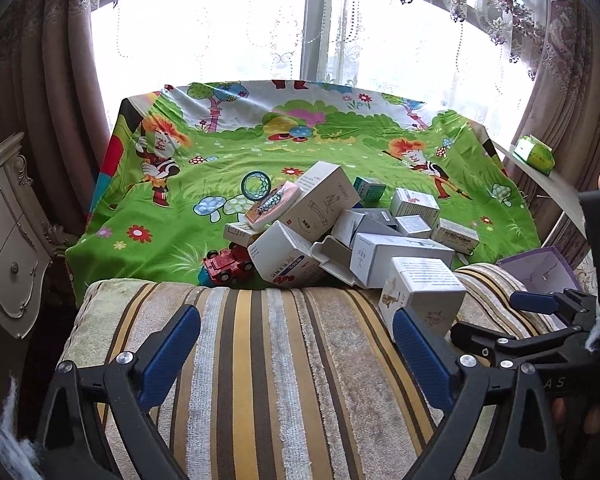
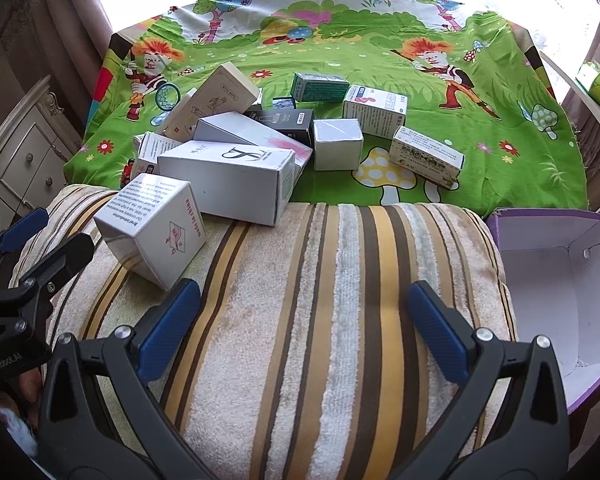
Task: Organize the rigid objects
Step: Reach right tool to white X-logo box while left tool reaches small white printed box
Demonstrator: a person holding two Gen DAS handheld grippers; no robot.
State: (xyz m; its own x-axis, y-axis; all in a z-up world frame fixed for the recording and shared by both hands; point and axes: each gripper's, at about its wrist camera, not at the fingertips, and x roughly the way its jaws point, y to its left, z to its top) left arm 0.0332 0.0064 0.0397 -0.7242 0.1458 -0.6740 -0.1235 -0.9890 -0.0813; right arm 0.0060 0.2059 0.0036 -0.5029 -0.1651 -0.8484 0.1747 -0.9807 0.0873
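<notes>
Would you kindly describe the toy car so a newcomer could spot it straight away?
Start at the green cartoon cloth and find the heap of cartons at its near edge, beside the striped cushion. At the heap's left foot, half under a white box, sits the toy car: the only red, wheeled thing there.

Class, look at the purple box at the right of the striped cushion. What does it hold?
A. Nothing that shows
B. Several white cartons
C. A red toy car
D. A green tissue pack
A: the purple box shows only its bare white inside, while the cartons are piled on the green cloth and the cushion.
</notes>
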